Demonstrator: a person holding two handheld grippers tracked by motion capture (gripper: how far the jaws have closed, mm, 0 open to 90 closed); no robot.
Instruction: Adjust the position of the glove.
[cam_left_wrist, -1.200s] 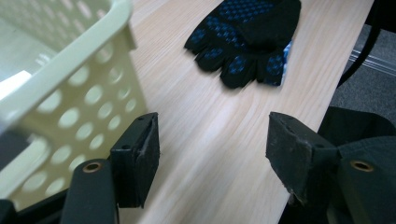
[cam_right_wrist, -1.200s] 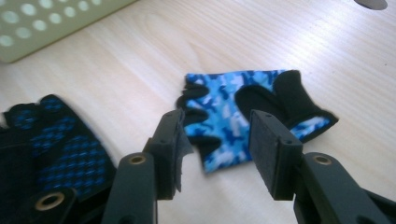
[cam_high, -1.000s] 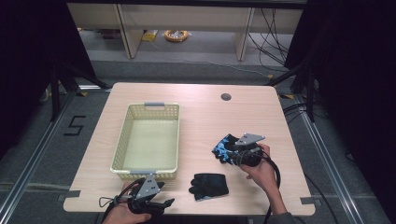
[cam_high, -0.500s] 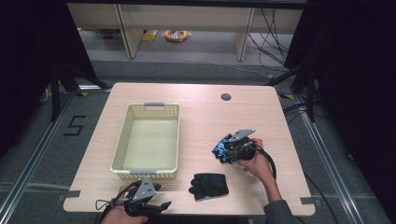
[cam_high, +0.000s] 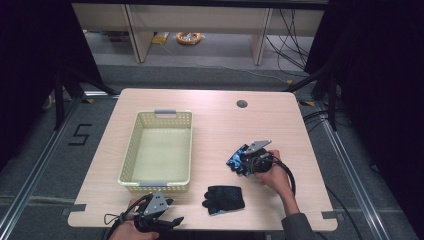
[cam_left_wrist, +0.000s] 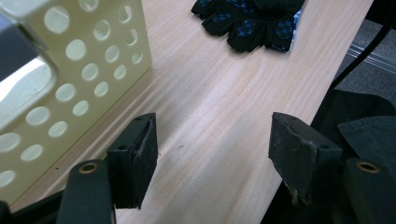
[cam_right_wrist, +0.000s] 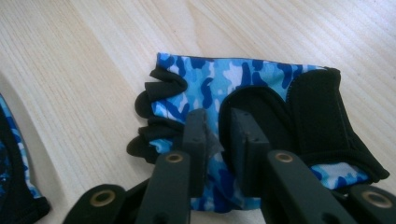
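The blue camouflage glove (cam_right_wrist: 261, 88) lies flat on the table (cam_high: 215, 130), right of centre, and is judged light, soft and limp; it will likely sag and fold when lifted, and the fabric offers good friction. The right tool (cam_right_wrist: 218, 140) has just been closing, and a raised fold of the glove's palm fabric is pinched between its jaws. A hold on that bunched fabric near the black palm patch is judged sound; the thicker wrist strap would serve as well.

A second, darker glove (cam_high: 224, 199) is seen near the front edge of the table, well apart from the first. The pale perforated basket (cam_high: 156, 150) stands on the left half, empty, and nothing lies between it and the gloves. The left tool (cam_left_wrist: 210, 154) is held low beside the basket's near corner, jaws spread, nothing between them.
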